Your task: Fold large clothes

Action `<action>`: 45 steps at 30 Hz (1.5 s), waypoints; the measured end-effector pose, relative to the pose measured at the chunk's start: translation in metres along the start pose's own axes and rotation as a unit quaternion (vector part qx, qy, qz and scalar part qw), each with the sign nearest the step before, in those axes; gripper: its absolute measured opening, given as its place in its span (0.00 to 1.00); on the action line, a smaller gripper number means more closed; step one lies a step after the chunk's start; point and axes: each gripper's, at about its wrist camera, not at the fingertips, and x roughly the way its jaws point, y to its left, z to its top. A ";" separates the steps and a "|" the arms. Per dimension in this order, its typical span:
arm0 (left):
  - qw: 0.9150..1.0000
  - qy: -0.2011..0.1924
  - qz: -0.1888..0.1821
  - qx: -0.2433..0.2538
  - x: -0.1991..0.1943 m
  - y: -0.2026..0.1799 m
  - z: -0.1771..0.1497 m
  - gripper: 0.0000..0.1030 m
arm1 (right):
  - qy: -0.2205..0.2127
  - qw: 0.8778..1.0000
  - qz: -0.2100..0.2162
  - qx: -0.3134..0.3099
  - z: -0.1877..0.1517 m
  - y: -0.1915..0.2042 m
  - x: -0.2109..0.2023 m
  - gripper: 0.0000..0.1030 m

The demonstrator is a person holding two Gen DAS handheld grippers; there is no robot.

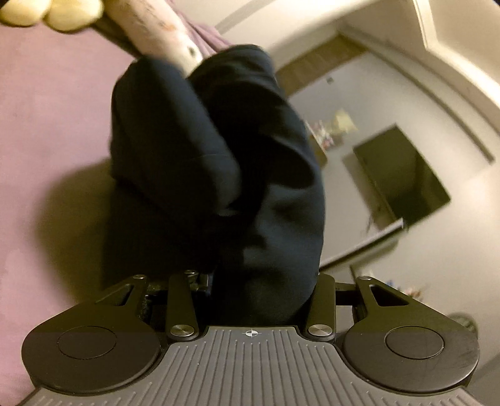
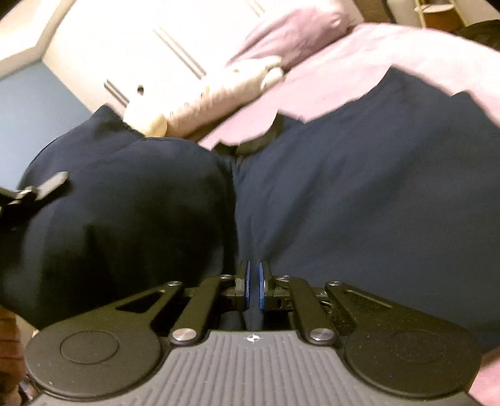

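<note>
A large dark navy garment (image 1: 212, 162) hangs bunched in front of my left gripper (image 1: 265, 281), raised above the mauve bed sheet (image 1: 47, 109). Thick folds fill the gap between its jaws and hide the fingertips. In the right wrist view the same garment (image 2: 359, 187) lies spread on the sheet (image 2: 343, 68), with one part lifted in a dark bulge at the left. My right gripper (image 2: 253, 287) is shut, its blue pads (image 2: 247, 287) pinching a fold of the navy cloth. The left gripper (image 2: 34, 190) shows at that view's left edge, against the lifted cloth.
A cream patterned bolster (image 2: 212, 93) and a mauve pillow (image 2: 293, 31) lie at the head of the bed. A cream plush thing (image 1: 47, 12) sits beside the bolster (image 1: 156, 22). White wardrobe doors (image 2: 125, 47) stand behind. A dark screen (image 1: 403, 178) hangs on the far wall.
</note>
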 end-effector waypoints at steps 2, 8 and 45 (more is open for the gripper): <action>1.000 0.019 0.005 0.024 0.030 -0.011 -0.011 0.44 | -0.014 1.000 -0.001 0.013 0.003 -0.013 -0.015 0.06; 0.995 0.065 0.028 0.065 0.102 -0.017 -0.046 0.54 | -0.047 0.998 -0.014 0.043 0.014 -0.043 -0.050 0.06; 0.991 -0.046 0.115 -0.055 0.062 0.056 -0.001 0.83 | -0.001 1.000 -0.003 -0.029 0.058 -0.078 0.011 0.00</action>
